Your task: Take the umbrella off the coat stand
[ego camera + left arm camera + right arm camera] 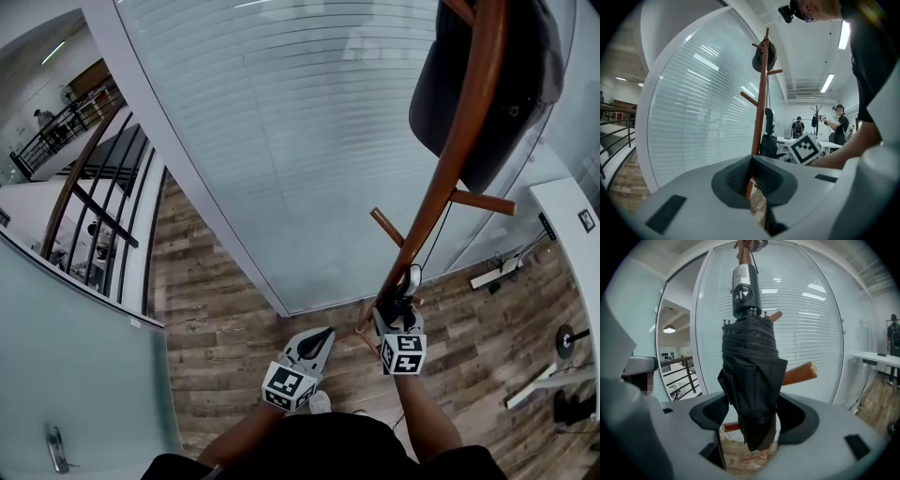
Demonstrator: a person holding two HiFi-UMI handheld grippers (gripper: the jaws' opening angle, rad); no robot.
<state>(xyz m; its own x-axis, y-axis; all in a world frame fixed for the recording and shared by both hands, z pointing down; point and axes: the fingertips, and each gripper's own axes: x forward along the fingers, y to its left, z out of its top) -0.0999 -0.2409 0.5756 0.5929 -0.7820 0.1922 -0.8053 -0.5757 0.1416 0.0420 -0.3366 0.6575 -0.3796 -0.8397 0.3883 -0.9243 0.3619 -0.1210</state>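
Hanging handle-up from the coat stand (466, 131), the folded umbrella (750, 380) dangles between the wide-apart jaws of the right tool (754, 423), not yet pinched, so they can clamp it (left tool (751, 180), jaws together, waits beside).

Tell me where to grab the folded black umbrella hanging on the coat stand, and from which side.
Grip the umbrella around its folded canopy, below the grey handle. Come in level from the front, one jaw each side: it hangs upright, handle uppermost, and the bundle is slim and even there. The right gripper has its open jaws standing either side of it.
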